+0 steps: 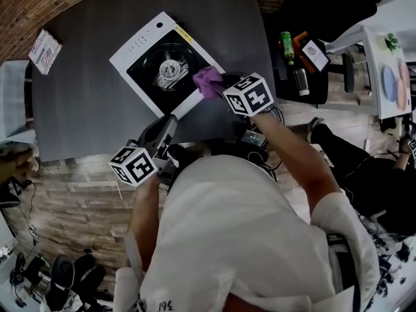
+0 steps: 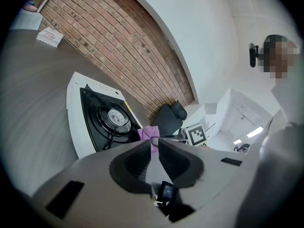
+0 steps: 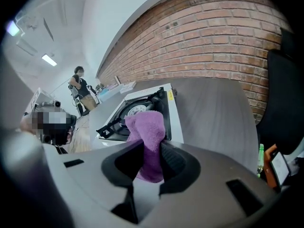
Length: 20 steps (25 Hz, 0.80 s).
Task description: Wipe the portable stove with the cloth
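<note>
The right gripper (image 3: 151, 148) is clamped on a purple cloth (image 3: 147, 127), a bunched wad standing out past its jaws. Seen from above, the cloth sits at the right edge of the stove (image 1: 130, 52), over the white rim beside the black top. I can't tell whether it is pressing on the surface or just above it. The left gripper (image 2: 154, 144) hangs back on the person's side of the stove, off its near corner. Its jaws are drawn all but together with nothing between them.

I'd say the wipe is at its start or at the end of a stroke, with the cloth at the stove's edge. The next move calls for pressing the wad flat and drawing it across the black top around the burner (image 1: 170, 69). The pan supports there could snag the fabric, and the stove might slide unless the free gripper steadies it.
</note>
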Tool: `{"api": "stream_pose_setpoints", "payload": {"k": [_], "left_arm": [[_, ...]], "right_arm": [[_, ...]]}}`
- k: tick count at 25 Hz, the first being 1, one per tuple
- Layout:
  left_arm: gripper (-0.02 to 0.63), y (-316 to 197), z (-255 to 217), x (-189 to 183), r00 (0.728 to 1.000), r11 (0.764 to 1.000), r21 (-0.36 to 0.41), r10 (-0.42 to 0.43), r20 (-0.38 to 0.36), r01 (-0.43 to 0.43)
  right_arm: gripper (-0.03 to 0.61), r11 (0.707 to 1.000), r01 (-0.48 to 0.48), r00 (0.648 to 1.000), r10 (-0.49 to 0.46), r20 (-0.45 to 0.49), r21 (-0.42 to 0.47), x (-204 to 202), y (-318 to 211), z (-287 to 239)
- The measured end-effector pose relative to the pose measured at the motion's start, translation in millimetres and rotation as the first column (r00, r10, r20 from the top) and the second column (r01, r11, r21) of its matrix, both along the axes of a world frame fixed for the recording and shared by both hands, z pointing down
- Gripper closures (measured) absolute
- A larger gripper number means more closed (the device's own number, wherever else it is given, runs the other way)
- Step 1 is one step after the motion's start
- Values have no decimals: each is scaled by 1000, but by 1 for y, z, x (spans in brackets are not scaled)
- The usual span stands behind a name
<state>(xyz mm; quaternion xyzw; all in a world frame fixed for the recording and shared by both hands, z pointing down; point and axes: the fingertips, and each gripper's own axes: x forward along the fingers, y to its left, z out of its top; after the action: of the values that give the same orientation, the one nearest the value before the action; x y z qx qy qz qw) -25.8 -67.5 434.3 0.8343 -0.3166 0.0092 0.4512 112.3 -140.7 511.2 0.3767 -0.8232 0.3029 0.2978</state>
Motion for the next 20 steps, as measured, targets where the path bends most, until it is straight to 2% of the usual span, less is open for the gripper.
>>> {"api": "stream_pose_setpoints", "payload": {"k": [8, 13, 20], "left_arm": [[557, -2, -3, 1, 1000, 1000, 4, 7, 4, -7], [555, -1, -2, -2, 1000, 1000, 5, 2, -1, -2], [555, -2, -2, -18, 1000, 1000, 10, -8, -12, 9]], "right_arm": [[480, 1000, -1, 999, 1, -36, 12, 14, -2, -1], [480, 1000, 7, 995, -5, -96, 25, 26, -2, -4], [482, 996, 5, 990, 8, -142, 88, 36, -12, -33]]}}
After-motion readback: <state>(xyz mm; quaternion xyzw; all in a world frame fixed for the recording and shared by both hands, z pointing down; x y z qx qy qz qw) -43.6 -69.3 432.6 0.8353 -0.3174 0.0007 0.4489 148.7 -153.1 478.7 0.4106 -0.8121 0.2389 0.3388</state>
